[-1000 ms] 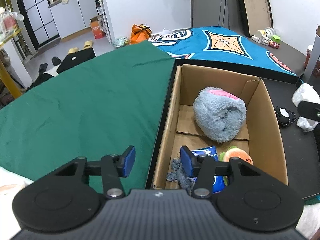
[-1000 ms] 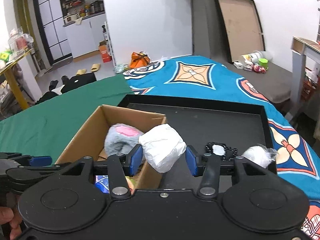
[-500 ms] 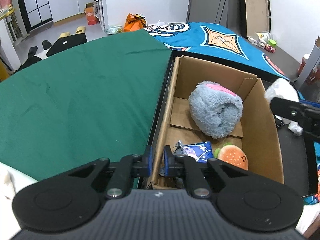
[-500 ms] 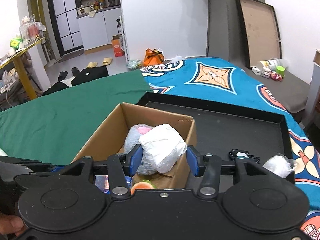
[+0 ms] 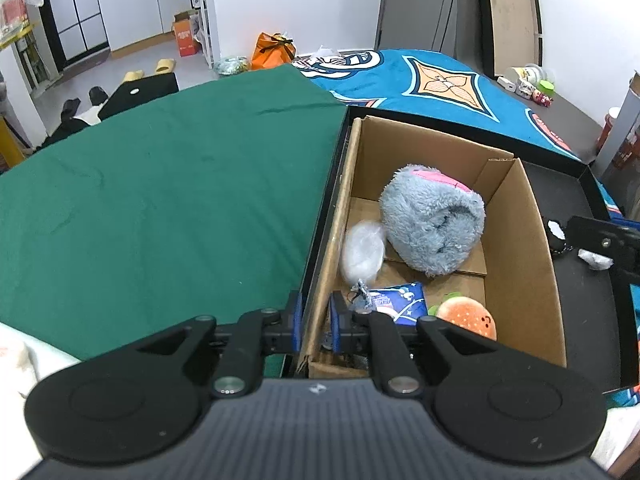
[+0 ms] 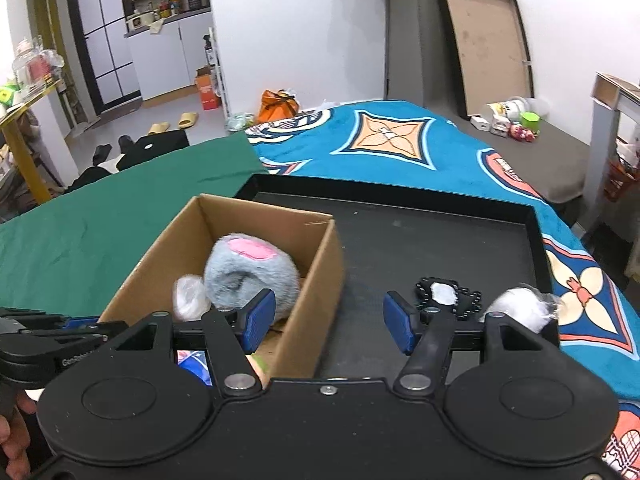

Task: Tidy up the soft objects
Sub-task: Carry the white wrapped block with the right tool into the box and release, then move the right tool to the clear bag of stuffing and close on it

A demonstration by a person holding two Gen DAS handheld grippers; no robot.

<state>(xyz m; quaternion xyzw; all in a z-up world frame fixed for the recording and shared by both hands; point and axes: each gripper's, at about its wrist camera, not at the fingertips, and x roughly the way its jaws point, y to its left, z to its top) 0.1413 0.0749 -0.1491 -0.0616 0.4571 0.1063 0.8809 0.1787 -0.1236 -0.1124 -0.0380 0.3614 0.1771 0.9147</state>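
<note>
1. The left gripper [image 5: 316,322] points steeply down; its blue pads are clamped on the near-left wall of the cardboard box [image 5: 516,216], one pad outside, one inside.
2. The right gripper [image 6: 328,322] tilts down less steeply; its jaws have just been opening and now stand apart with nothing between them.
3. A hand [image 6: 12,436] shows at the near-left edge of the right wrist view.

Green cloth [image 5: 160,208]: spread flat, left of the black tray.
Patterned blue blanket [image 6: 400,140]: beyond the tray, touching the green cloth's edge.
Orange bag [image 6: 279,105]: on the floor by the white wall.
Yellow slippers [image 6: 176,123]: paired on the floor, near the cabinets.
Framed board [image 6: 486,48]: leaning on the far wall.
</note>
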